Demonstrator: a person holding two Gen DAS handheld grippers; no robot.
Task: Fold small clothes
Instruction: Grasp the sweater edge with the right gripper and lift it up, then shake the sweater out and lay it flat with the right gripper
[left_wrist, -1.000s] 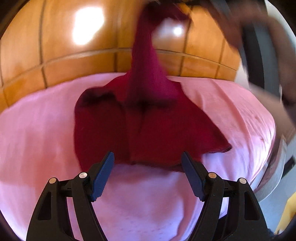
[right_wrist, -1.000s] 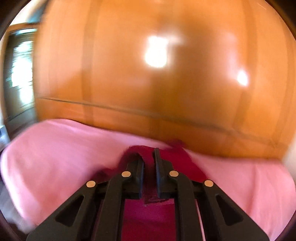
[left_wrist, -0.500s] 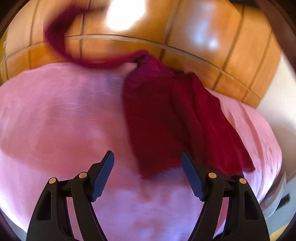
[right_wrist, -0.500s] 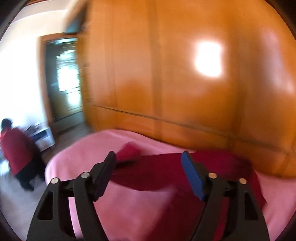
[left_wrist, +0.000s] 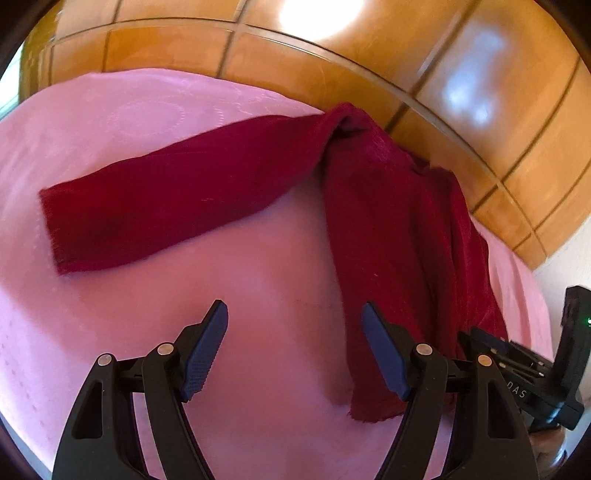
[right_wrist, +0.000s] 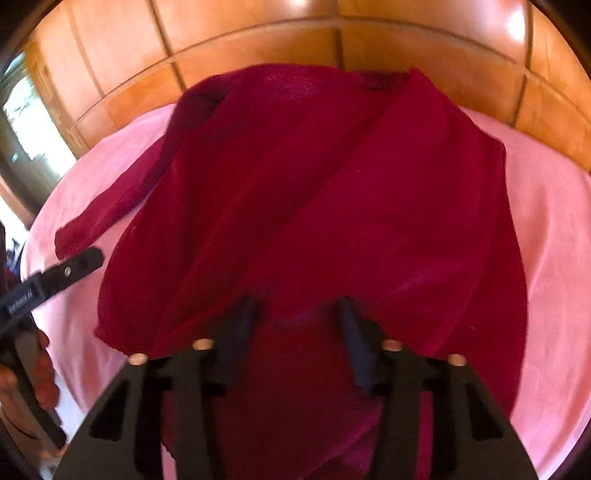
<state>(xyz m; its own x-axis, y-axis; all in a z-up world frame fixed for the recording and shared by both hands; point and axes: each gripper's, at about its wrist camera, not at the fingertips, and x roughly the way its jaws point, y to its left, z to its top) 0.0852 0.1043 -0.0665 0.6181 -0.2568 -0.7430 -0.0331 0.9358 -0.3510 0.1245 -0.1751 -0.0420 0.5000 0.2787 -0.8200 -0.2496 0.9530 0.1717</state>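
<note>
Flung a moment ago, the sleeve (left_wrist: 177, 206) now lies flat, stretched left across the pink bedspread (left_wrist: 110, 350). The red sweater (left_wrist: 399, 229) lies right of it. The left gripper (left_wrist: 293, 328) hovers wide and empty. The right gripper (right_wrist: 297, 314) has just been closing, its blurred jaws narrowed but apart around the sweater's near hem.

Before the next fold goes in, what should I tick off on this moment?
1. Sweater lies on the bedcover: ok.
2. Sleeve laid out flat to the side: ok.
3. Sweater body smooth: not ok, long creases run down it.
4. Left gripper open and empty: ok.
5. Right gripper firm on the hem: not ok; its jaws have just been closing, cloth sits between them, but a gap shows.
6. Where the other sleeve lies: cannot tell.
</note>
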